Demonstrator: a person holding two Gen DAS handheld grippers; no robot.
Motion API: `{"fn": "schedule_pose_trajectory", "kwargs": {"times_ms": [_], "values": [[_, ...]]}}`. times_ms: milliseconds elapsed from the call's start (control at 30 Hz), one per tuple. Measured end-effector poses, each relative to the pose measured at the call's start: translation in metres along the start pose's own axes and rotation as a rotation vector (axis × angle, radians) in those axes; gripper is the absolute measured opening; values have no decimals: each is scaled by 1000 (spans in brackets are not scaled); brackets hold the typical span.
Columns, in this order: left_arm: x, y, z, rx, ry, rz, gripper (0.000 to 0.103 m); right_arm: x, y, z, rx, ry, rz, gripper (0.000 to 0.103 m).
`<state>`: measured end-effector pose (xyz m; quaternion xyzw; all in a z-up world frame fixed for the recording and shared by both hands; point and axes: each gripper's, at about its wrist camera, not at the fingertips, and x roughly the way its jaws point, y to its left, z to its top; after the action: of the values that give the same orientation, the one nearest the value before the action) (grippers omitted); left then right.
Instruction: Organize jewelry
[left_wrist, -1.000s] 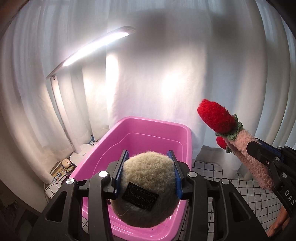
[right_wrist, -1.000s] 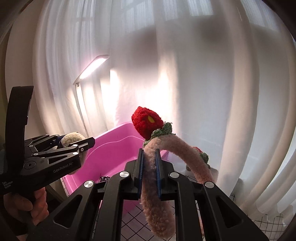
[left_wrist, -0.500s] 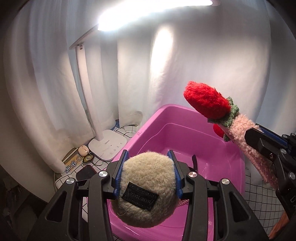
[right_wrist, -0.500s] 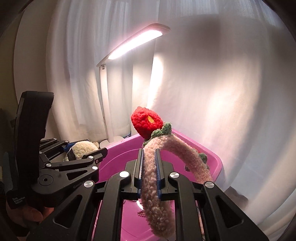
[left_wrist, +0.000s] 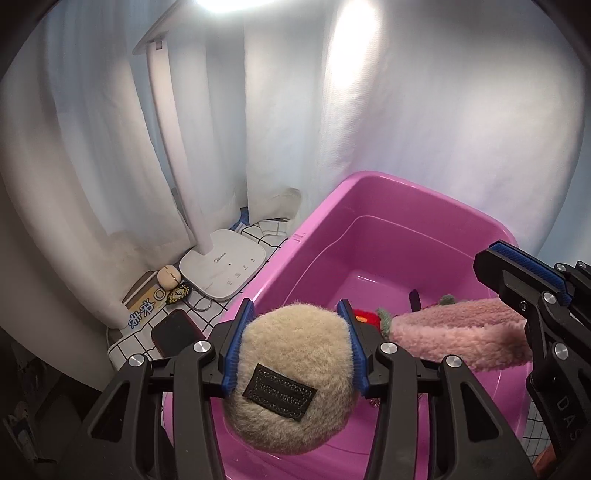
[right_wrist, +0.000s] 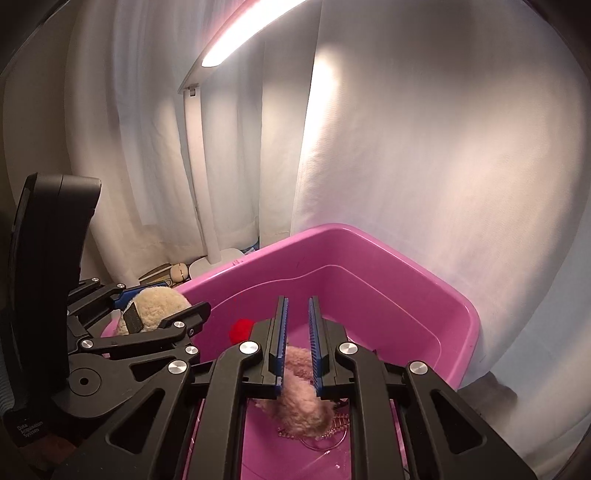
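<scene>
My left gripper (left_wrist: 293, 345) is shut on a round beige fluffy pouch (left_wrist: 291, 376) with a dark label, held over the near rim of the pink tub (left_wrist: 388, 192). My right gripper (right_wrist: 297, 345) has its jaws apart over the tub (right_wrist: 369, 240). The pink fuzzy headband (right_wrist: 303, 406) with a red strawberry end (right_wrist: 241, 329) lies low in the tub below and between the jaws. In the left wrist view the headband (left_wrist: 454, 332) stretches across the tub beside the right gripper (left_wrist: 517, 273). A thin chain (right_wrist: 334, 430) lies on the tub floor.
A white desk lamp (left_wrist: 221, 262) stands left of the tub on a grid-patterned cloth (left_wrist: 269, 240). A phone (left_wrist: 173, 332), a small beige case (left_wrist: 169, 277) and a keyring lie by the lamp base. White curtains (left_wrist: 443, 110) hang close behind.
Both grippers tilted down over the tub. My right gripper's jaws opened and the headband dropped from upright in the grip to lying in the tub. My left gripper still holds the pouch.
</scene>
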<state>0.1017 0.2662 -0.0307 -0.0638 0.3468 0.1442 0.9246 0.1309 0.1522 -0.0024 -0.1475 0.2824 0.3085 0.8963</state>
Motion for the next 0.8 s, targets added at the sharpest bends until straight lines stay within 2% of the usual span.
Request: {"fn": "schedule_pose_trajectory", "kwargs": {"times_ms": [33, 67, 100, 133, 167, 200, 233, 267, 367, 800], "values": [[1, 1, 1, -5, 6, 0, 49, -1, -2, -3, 3, 8, -9, 12], [3, 2, 1, -11, 13, 0, 51, 0, -1, -3, 2, 14, -16, 17], [4, 3, 1, -17, 19, 0, 53, 1, -2, -2, -1, 23, -28, 40], [5, 5, 1, -23, 25, 7, 59, 2, -1, -2, -7, 26, -41, 51], [6, 8, 2, -32, 27, 16, 67, 0, -1, -2, -9, 17, -69, 58], [6, 10, 2, -39, 30, 18, 73, -3, -2, -3, -8, 7, -84, 61], [7, 12, 3, -44, 31, 19, 83, -5, -3, -3, -3, 1, -84, 61], [7, 13, 3, -49, 30, 20, 87, -6, -5, -3, 5, 1, -83, 63], [8, 15, 4, -47, 39, 24, 92, -7, -6, -4, 9, 6, -94, 64], [6, 10, 0, -20, 64, 54, 92, -17, -5, -8, 22, 18, -125, 66]]}}
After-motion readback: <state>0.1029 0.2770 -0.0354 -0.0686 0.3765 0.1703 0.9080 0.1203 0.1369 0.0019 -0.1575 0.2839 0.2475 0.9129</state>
